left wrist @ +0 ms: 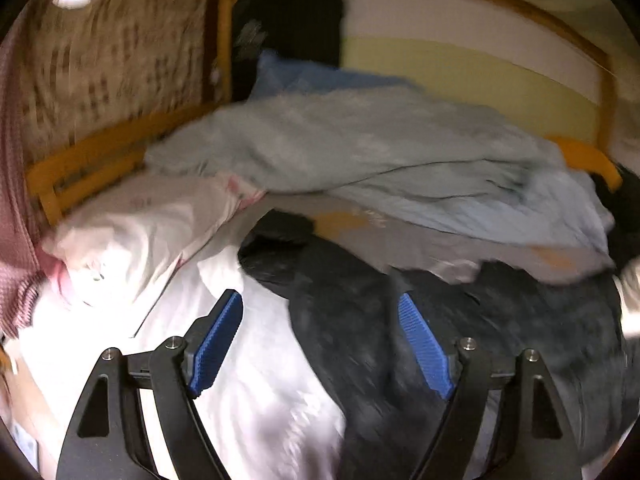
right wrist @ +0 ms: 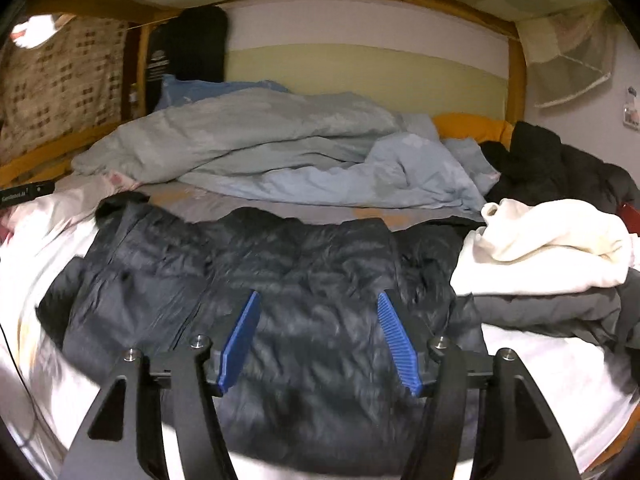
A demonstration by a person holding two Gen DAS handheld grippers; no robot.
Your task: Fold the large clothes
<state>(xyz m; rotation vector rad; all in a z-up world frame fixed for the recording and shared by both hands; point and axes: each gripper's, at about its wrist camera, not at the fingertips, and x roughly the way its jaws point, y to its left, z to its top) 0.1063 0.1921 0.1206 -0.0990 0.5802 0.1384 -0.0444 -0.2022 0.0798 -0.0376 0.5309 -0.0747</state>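
Two wrist views over a wooden-framed bed [right wrist: 516, 80] that serves as the work surface. A dark quilted jacket [right wrist: 280, 280] lies spread flat on the white sheet [right wrist: 540, 360], occupying the near middle of the bed in the right wrist view; in the left wrist view the same jacket [left wrist: 440, 340] fills the lower right, blurred by motion.

The left gripper [left wrist: 320, 340] stands wide open above the boundary between sheet and jacket, its blue pads [left wrist: 218, 344] well apart with nothing between them. The right gripper [right wrist: 318, 340] is likewise open over the jacket's middle, pads [right wrist: 400, 344] apart and not pressing on the fabric; no garment is gripped by either tool.

Behind the jacket, a rumpled pale blue-grey duvet [right wrist: 260, 148] is heaped across the far half of the bed. To the right, a cream garment [right wrist: 552, 240] rests on top of a folded grey one [right wrist: 540, 312], the pair forming a small stack touching the jacket's right edge. Further back on the right lies a black heap of clothing [right wrist: 552, 160]. At the left, a white pillow [left wrist: 132, 240] lies beside the jacket. No boxes, baskets or other containers can be made out.
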